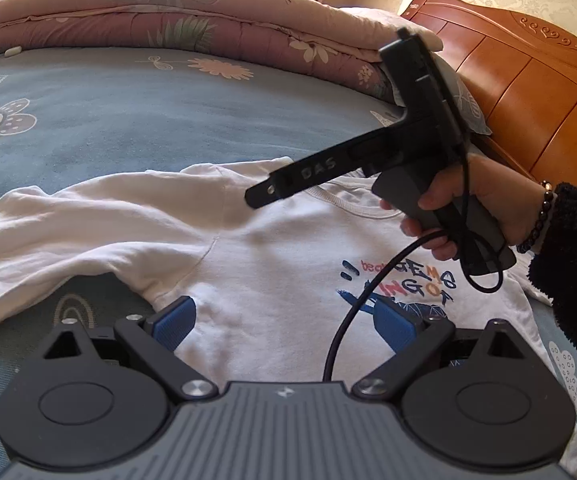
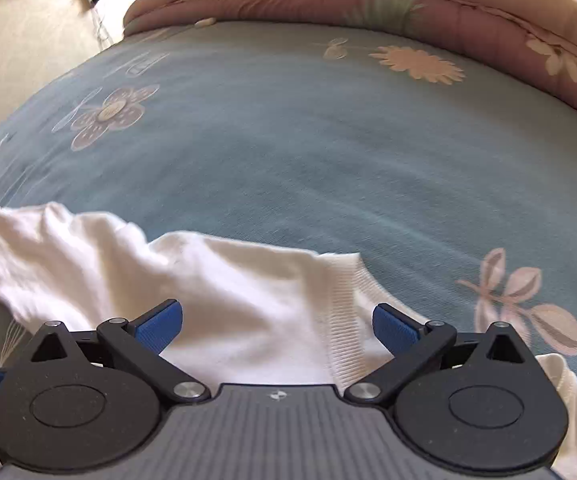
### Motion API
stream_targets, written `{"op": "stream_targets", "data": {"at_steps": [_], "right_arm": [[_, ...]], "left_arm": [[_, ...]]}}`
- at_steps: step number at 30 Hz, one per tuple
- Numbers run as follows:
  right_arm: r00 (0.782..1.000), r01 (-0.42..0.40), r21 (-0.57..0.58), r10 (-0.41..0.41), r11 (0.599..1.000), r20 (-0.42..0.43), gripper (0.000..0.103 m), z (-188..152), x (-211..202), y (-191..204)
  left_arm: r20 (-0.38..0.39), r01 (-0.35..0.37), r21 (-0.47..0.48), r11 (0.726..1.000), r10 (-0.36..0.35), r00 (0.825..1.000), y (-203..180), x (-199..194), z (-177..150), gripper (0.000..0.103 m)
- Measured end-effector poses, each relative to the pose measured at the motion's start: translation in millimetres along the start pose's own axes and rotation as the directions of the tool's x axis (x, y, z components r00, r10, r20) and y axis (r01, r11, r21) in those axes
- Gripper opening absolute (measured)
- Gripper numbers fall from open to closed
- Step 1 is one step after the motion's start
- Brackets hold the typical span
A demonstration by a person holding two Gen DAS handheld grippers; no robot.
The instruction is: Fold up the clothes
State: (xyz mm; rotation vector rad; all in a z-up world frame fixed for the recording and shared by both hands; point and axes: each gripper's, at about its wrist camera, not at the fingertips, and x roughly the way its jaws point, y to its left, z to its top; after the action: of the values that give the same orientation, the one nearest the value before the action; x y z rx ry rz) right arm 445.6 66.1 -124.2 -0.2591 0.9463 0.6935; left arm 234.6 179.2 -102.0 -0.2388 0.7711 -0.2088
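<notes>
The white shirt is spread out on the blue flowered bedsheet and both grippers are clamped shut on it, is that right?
Not quite. The white shirt does lie on the blue flowered bedsheet, but both grippers are open. Each wrist view shows the left gripper and right gripper with fingers spread apart over the fabric, gripping nothing.

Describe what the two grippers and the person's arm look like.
Each gripper, left gripper and right gripper, has blue ribbed fingertip pads on black linkage arms, with a grey ridged body and two black round discs. A black cable trails. The person wears a dark fuzzy sleeve and a beaded bracelet.
</notes>
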Motion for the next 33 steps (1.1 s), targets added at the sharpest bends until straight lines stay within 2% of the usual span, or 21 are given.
{"op": "stream_targets", "data": {"at_steps": [2,4,6,10,14,18,21,25,29,33], "right_arm": [[0.998,0.058,-0.04,-0.058,0.998,-0.016,0.103,-0.2,16.5,11.1],[0.993,0.104,-0.049,-0.101,0.993,0.059,0.103,3.2,25.7,17.7],[0.989,0.103,-0.022,-0.1,0.994,0.108,0.103,11.1,35.4,14.6],[0.981,0.122,0.074,-0.132,0.99,0.146,0.103,26.4,44.1,-3.2],[0.978,0.145,0.103,-0.158,0.984,0.135,0.103,25.6,20.3,-12.5],[0.959,0.227,0.058,-0.233,0.972,0.161,0.103,6.4,-34.0,-21.9],[0.936,0.315,0.045,-0.318,0.948,0.148,0.103,-23.6,-81.5,-39.9],[0.902,0.415,0.093,-0.422,0.905,0.093,0.103,-80.0,-138.6,-75.5],[0.894,0.423,0.29,-0.448,0.858,0.021,0.103,-146.4,-185.0,-123.5],[0.898,0.391,0.513,-0.439,0.765,-0.03,0.103,-211.7,-208.0,-165.6]], "left_arm": [[-0.007,-0.001,0.005,1.0,0.001,1.0,0.1,2.1,-1.1,0.095],[-0.014,0.0,0.006,1.0,0.0,1.0,0.9,4.4,-2.4,0.095],[-0.021,0.009,0.008,1.0,-0.009,1.0,1.6,6.7,-3.8,0.095],[-0.021,0.019,0.005,1.0,-0.019,1.0,1.8,6.4,-4.1,0.095],[0.009,0.054,0.007,0.999,-0.054,0.999,-4.1,-4.1,-2.9,0.095],[0.026,0.094,0.057,0.994,-0.096,0.995,-20.2,-13.8,-3.2,0.095],[0.036,0.128,0.09,0.988,-0.131,0.991,-33.9,-19.5,-3.7,0.095],[0.03,0.184,0.152,0.971,-0.19,0.981,-55.6,-18.3,-8.2,0.1],[-0.02,0.202,0.163,0.966,-0.201,0.979,-70.0,-0.6,-15.0,0.1],[-0.068,0.197,0.164,0.967,-0.188,0.98,-76.4,16.9,-20.5,0.1]]}}
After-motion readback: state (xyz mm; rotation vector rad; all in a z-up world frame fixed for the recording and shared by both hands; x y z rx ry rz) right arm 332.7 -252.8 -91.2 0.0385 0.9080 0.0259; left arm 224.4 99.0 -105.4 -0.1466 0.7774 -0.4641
